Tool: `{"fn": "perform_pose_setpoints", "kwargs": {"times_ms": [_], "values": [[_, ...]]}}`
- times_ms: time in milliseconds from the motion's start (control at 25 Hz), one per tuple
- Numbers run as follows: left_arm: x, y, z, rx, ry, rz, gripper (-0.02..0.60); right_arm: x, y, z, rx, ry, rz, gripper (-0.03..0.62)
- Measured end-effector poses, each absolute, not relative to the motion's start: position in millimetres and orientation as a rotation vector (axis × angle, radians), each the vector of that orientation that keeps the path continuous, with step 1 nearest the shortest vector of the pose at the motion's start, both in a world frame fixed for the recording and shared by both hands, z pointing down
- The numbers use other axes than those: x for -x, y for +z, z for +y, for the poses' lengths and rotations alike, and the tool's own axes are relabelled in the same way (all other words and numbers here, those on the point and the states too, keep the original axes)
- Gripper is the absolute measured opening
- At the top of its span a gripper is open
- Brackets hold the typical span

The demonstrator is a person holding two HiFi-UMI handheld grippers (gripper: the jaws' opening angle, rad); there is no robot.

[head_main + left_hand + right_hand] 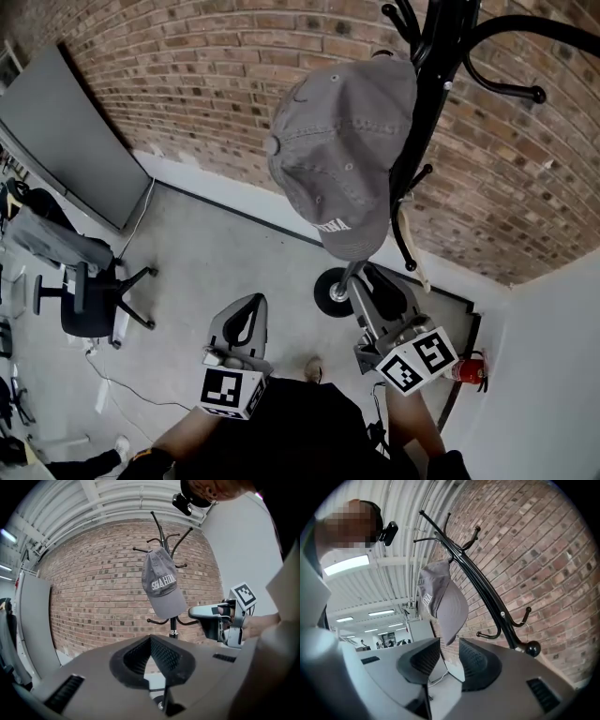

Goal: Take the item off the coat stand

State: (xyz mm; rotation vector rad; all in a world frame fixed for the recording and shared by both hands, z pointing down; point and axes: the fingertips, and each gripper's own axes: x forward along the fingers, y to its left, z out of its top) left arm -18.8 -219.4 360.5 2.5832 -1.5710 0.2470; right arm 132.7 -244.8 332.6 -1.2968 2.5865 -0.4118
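Two tongs are up in front of me, and the grey cap (342,150) is still on the black coat stand (427,103), hooked near the top with its brim hanging down and white lettering across its front. The right tongs (450,656) stand apart, with a clear gap between the ribbed pads. In the right gripper view the tip of the brim comes down to the mouth of that gap, but neither pad presses on it, and I cannot tell whether the brim is truly between them or just beyond. From the head view these tongs reach up under the cap, close beside the stand's pole and above its round base (333,292). The left tongs (150,641) are together, the pads meeting at the front with nothing in them. They sit lower and off to the left, well apart from the cap, aimed toward the stand. A brick wall (187,84) runs behind the stand and bare grey floor (234,253) lies below. A black office chair (89,300) stands off to the left, and a red fire extinguisher (469,368) sits by the white wall on the right.
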Motion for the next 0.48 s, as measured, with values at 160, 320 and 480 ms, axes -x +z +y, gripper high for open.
{"fn": "perform_pose_setpoints", "kwargs": {"times_ms": [160,320,480], "values": [[28,361,-231,-2.58,0.264,-1.587,0.025,-127,329,-262,1.18,-0.453,2.549,0.13],[33,360,-239,-2.586,0.275,-1.591,0.025,-118,314,-272,1.037,-0.436,2.54,0.138],[38,359,-249,-2.58,0.274,-1.591,0.025,-112,304,-279,0.972,-0.414,2.527,0.138]]}}
